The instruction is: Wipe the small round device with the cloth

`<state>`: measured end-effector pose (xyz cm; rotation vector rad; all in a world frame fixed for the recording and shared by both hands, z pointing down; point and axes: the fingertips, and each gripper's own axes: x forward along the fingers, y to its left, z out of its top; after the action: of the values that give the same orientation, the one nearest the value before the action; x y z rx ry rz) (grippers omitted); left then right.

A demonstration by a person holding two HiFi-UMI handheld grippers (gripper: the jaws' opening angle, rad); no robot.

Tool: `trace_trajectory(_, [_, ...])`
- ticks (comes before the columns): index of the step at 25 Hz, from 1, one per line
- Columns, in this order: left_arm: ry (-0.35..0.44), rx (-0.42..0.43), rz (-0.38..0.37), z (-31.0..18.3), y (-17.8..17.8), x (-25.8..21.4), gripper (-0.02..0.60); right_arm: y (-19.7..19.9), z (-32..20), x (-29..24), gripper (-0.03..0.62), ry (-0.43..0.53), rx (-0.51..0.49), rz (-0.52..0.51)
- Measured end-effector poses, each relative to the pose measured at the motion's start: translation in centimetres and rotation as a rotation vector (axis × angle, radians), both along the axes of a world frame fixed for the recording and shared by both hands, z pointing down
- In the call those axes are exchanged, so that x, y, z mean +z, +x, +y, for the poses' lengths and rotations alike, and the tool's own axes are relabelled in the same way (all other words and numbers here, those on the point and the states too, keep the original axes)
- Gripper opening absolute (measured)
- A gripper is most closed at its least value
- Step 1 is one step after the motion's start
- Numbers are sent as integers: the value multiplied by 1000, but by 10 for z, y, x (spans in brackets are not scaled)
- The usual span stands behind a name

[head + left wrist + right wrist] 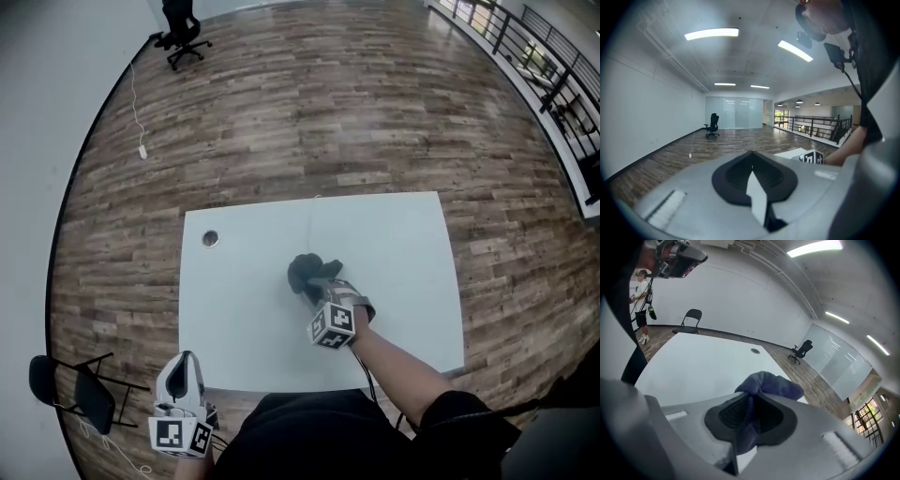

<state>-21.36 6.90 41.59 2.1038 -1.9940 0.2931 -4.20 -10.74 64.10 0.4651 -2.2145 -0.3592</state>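
Right tongs (319,286) clamp cloth (302,270) over white table (403,262) amid plank floor (328,122).

- The small round device (209,238) sits way off on the table (403,244), too tiny to make out any detail.
- The near part of the cloth (306,271) is hidden under the right gripper (317,284).
- The table's near edge is covered by the person's torso (309,436), which is itself cut off by the bottom edge.
- In the right gripper view, a bystander (641,301) is half hidden at far left.
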Motion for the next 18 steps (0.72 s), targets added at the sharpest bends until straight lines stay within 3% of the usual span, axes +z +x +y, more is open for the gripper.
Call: trace_trajectory(18, [-55, -127, -45, 42, -16, -6, 3, -13, 6, 36, 46, -110, 10, -42])
